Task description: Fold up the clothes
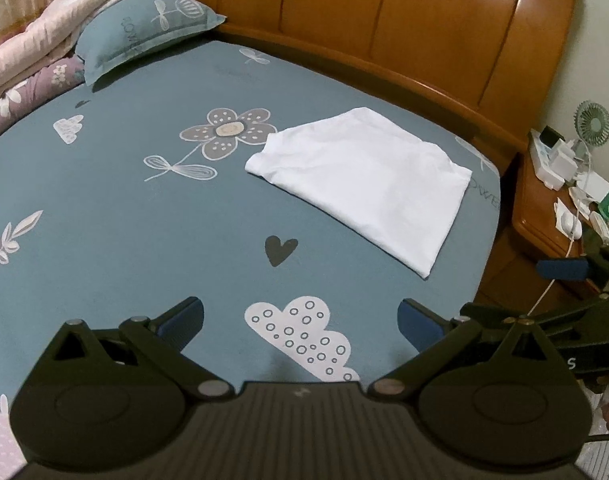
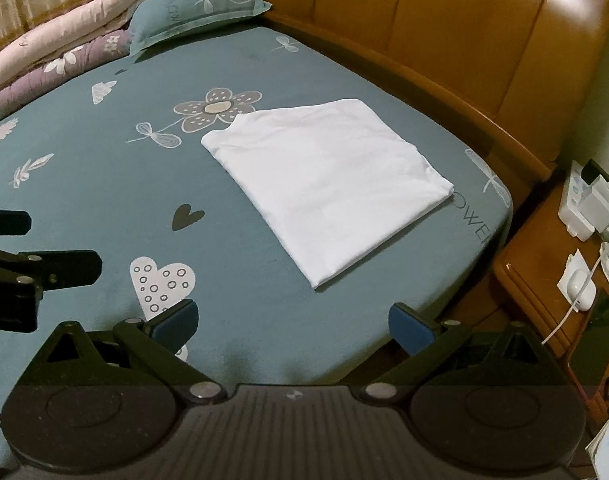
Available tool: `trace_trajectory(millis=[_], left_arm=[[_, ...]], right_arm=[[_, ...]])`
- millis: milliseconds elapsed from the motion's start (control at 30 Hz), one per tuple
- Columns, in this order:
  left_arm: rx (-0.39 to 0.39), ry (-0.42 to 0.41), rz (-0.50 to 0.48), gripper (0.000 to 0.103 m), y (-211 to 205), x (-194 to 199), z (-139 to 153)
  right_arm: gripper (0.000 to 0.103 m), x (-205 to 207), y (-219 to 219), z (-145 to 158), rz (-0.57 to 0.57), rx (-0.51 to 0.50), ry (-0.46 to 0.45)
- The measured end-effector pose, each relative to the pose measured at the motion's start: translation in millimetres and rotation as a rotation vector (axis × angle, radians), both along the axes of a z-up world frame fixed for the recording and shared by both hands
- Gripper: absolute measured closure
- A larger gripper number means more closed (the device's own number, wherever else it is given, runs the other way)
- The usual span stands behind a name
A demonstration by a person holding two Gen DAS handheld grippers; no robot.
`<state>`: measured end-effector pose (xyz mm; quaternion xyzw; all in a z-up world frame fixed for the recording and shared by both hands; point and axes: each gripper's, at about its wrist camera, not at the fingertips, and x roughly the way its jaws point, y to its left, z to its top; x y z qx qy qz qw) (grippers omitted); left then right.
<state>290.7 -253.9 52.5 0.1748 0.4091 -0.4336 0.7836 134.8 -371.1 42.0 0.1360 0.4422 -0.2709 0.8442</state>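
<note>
A white garment [image 1: 368,184] lies folded into a flat rectangle on the blue patterned bed sheet [image 1: 144,220], near the bed's right corner by the headboard. The same folded garment [image 2: 324,184] fills the middle of the right wrist view. My left gripper [image 1: 300,320] hovers open over the sheet, short of the garment, with nothing between its blue-padded fingers. My right gripper [image 2: 290,320] is also open and empty, held back from the garment's near corner. The right gripper's fingers [image 1: 564,268] show at the right edge of the left wrist view; the left gripper's fingers [image 2: 64,268] show at the other view's left edge.
A wooden headboard [image 1: 404,20] runs behind the bed. A blue pillow [image 1: 144,32] and rolled quilts [image 1: 36,52] lie at the far left. A wooden nightstand [image 2: 544,264] at the right holds chargers, cables, a small fan [image 1: 594,120] and boxes.
</note>
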Motion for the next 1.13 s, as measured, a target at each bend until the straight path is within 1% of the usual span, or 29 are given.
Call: trace_trajectory(millis=[333,1133], left_arm=[[0.017,0.005,-0.013,0.001,-9,-1,-3],[0.025,0.011,-0.015,0.001,-19,1,-8]], right_arm=[[0.0,3,-5,-3,0.008,0.015,0.01],[0.0,7,-14,-9,0.004,0.03,0.014]])
